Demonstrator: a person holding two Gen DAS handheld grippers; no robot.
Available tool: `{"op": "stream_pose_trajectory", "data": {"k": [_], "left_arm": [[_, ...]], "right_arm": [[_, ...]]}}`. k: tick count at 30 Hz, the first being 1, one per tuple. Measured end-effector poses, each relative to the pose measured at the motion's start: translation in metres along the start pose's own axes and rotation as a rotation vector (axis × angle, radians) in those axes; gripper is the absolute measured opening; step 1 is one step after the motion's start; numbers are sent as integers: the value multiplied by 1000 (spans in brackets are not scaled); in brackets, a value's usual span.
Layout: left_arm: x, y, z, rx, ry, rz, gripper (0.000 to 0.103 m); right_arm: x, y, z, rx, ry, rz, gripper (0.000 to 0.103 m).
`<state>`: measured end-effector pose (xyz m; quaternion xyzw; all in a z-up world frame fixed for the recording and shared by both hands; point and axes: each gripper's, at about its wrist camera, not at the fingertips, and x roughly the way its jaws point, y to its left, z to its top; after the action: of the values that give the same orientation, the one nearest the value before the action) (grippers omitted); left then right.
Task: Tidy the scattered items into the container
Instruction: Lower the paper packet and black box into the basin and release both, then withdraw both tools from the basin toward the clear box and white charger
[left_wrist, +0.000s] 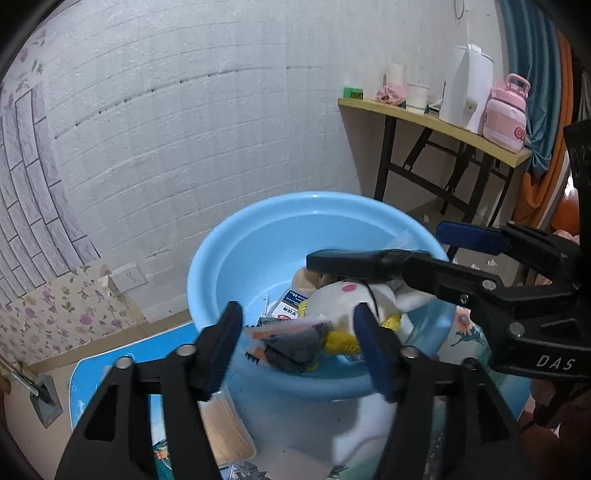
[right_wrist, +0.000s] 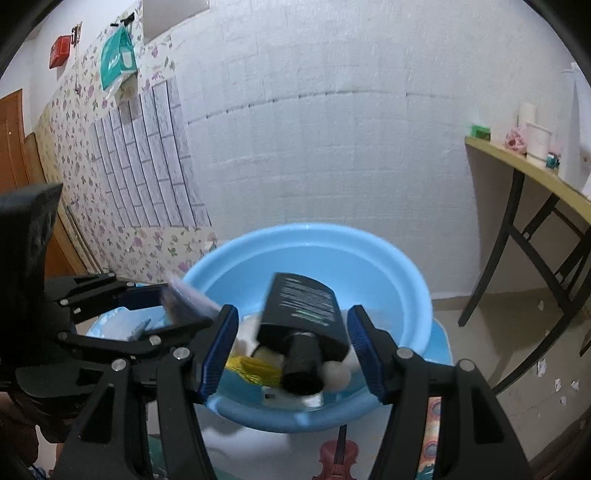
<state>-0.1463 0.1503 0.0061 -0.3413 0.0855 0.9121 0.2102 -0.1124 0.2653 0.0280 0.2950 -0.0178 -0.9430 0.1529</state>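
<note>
A light blue basin holds a white plush toy, a yellow item, packets and a small carton. In the right wrist view a black tube with a black cap is blurred over the basin, between my right gripper's open fingers and touching neither. In the left wrist view an orange and black packet lies blurred between my left gripper's open fingers. A blurred packet shows at the left gripper's tips in the right wrist view.
The basin stands on a blue stool with a picture mat. A box of wooden sticks lies near its base. A side table at the right carries a kettle, cups and a pink bottle. A white tiled wall is behind.
</note>
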Motion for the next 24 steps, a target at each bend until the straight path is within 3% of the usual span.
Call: {"op": "stream_pose_trajectory", "data": {"k": [21,24], "left_arm": [[-62,4,-29,-31,-31,21,76],[-70,6,-36,-41,-30,22,84]], "right_arm": [[-49,28,-15,3,1,-8,61],[-56,35,-19,0,3,-11,61]]}}
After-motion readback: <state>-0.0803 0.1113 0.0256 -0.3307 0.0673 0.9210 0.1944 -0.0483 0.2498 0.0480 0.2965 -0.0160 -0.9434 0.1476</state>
